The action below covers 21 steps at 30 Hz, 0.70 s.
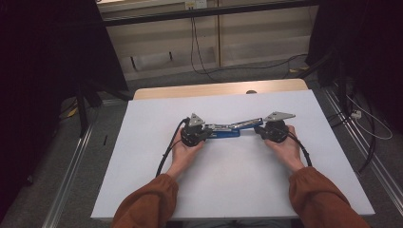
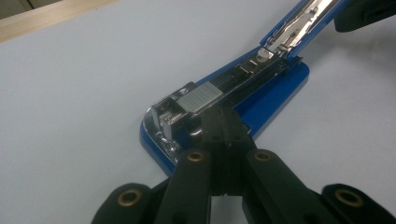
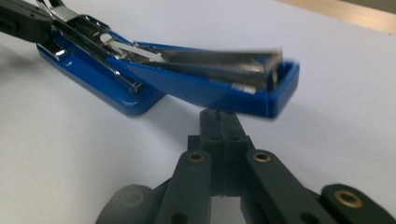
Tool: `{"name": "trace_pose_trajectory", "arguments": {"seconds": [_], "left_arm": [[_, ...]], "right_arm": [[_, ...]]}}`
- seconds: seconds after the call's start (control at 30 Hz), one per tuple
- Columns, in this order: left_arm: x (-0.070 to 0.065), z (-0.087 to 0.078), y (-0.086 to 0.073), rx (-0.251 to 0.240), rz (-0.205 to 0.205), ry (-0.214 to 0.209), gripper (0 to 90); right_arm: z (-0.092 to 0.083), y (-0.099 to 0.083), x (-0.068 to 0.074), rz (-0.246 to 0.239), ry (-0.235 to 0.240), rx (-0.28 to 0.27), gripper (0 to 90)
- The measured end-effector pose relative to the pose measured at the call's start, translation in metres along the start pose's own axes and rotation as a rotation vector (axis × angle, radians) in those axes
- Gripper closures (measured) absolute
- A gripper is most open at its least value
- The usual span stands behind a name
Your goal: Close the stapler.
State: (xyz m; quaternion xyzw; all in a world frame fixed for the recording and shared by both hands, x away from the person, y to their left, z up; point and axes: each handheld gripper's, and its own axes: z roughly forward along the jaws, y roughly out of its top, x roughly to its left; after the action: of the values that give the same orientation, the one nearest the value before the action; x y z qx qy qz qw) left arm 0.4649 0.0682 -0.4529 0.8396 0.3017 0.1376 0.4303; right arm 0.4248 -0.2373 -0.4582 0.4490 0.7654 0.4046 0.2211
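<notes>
A blue stapler (image 1: pixel 227 131) lies swung open on the white table top (image 1: pixel 228 185). Its base (image 2: pixel 273 98) rests flat, with the metal magazine (image 2: pixel 243 74) bared. My left gripper (image 2: pixel 223 122) is shut, nothing between its jaws, its tips resting on the front of the magazine beside a silver ribbed block (image 2: pixel 201 97). The blue top cover (image 3: pixel 210 91) rises away from the base (image 3: pixel 105 88). My right gripper (image 3: pixel 219 119) is shut and empty, its tips just under the cover's free end. In the high view the left gripper (image 1: pixel 203 133) and right gripper (image 1: pixel 260 129) sit at the stapler's two ends.
The white table top lies over a wooden table whose edge (image 1: pixel 214 89) shows at the back. Cables (image 1: pixel 164 159) trail from the grippers toward the person's orange sleeves (image 1: pixel 147 204). Black stands (image 1: pixel 83 109) and floor cables (image 1: pixel 366 123) flank the table.
</notes>
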Motion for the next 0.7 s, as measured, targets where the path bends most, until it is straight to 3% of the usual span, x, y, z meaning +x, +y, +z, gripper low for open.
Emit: {"name": "trace_pose_trajectory", "arguments": {"seconds": [0.23, 0.5, 0.7], "left_arm": [[0.0003, -0.0008, -0.0004, 0.002, 0.010, 0.008, 90.0], [0.0010, -0.0009, -0.0019, -0.011, -0.013, 0.000, 90.0], [0.0015, -0.0031, -0.0033, -0.017, -0.024, -0.011, 87.9]], "right_arm": [[-0.0035, 0.0017, -0.0008, 0.009, 0.002, -0.037, 90.0], [-0.0058, 0.0026, 0.0003, 0.024, 0.032, -0.091, 89.8], [-0.0087, 0.0023, -0.0009, 0.046, 0.036, -0.116, 82.4]]}}
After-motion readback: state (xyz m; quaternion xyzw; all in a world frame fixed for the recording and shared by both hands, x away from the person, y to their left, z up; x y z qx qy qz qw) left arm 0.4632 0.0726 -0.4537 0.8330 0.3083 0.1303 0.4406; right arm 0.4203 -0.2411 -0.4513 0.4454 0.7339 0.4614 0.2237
